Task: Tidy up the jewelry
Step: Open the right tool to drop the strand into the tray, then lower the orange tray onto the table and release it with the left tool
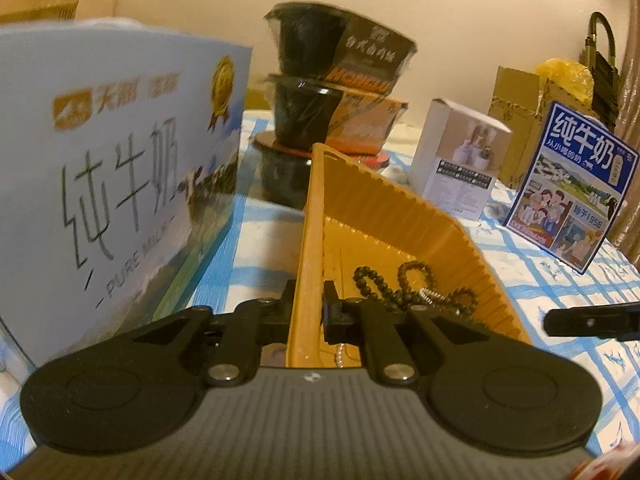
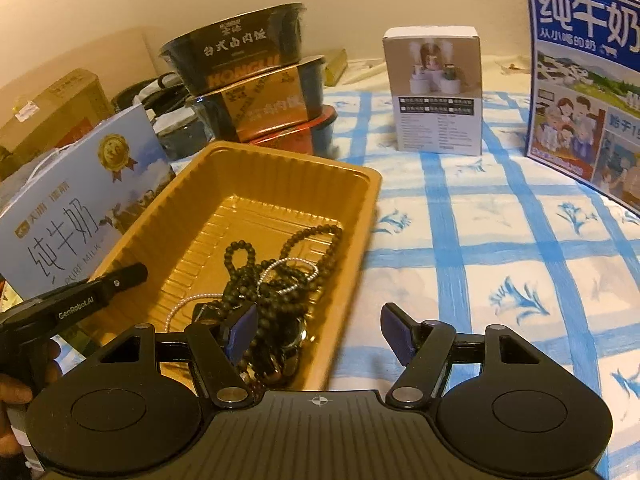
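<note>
The worktop (image 2: 460, 216) is covered in a white cloth with a blue check and small blue flower prints. At its left side stands a pale blue milk carton case (image 1: 112, 152), printed with large characters and the words "PURE MILK". Behind the middle, three dark instant-meal bowls (image 2: 256, 80) sit stacked one on another. To the right stands a blue-bordered milk box (image 2: 584, 92) with cartoon figures on its face, and between that and the bowls a small white product box (image 2: 436, 92) stands upright.

The golden plastic tray (image 2: 256, 184), ribbed along its walls, sits just beside the milk case (its rim looks close to the case, though contact cannot be told). The jewelry lies inside it, towards the near end: a dark beaded necklace (image 2: 280, 268) looped and piled on itself, a thin silver chain (image 2: 296, 276) draped over the beads, and a string of small pearls (image 2: 180, 308) trailing to the left.

The left gripper (image 1: 307, 304) has its jaws clenched on the tray's near-left rim, one finger inside the wall and one outside. The right gripper (image 2: 318, 332) hovers over the tray's near right corner with jaws released and spread wide; its left finger hangs above the bead pile, its right finger over the cloth, and nothing is pressed between its blue pads (image 2: 244, 332). A hand (image 2: 20, 396) shows at the left edge, around the left gripper's handle.
</note>
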The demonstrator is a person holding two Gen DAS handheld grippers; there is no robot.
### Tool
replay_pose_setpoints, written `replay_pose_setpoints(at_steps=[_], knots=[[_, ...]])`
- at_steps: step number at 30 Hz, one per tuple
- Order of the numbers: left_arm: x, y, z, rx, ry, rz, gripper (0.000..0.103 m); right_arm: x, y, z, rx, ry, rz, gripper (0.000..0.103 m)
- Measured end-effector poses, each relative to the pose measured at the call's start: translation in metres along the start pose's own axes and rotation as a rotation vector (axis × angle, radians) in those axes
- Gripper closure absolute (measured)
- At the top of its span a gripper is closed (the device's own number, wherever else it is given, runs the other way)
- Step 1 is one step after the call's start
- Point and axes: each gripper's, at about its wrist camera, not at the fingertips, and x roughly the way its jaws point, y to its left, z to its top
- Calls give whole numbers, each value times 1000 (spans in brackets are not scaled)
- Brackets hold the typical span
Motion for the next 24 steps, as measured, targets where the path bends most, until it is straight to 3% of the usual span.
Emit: replay_pose_setpoints(at_steps=[5,7,8,14,19,24], knots=[[5,12,-9,-12,83,-7,88,-12,7,-12,14,-15,-20,35],[2,14,-13,-5,108,-5,76,-18,11,-17,24,-24,-28,32],[-2,14,-14,2,101,-2,63,-22,14,-21,29,-33,-36,31],[-37,14,-13,51,92,-3,43,-51,32,-45,85,-67,-59,27],[-83,-5,-14,156,73,-17,38,-81,51,-68,98,-77,-85,27],[-121,-29,-18,203,112,-65,36,-118,65,-86,110,-92,-114,27]])
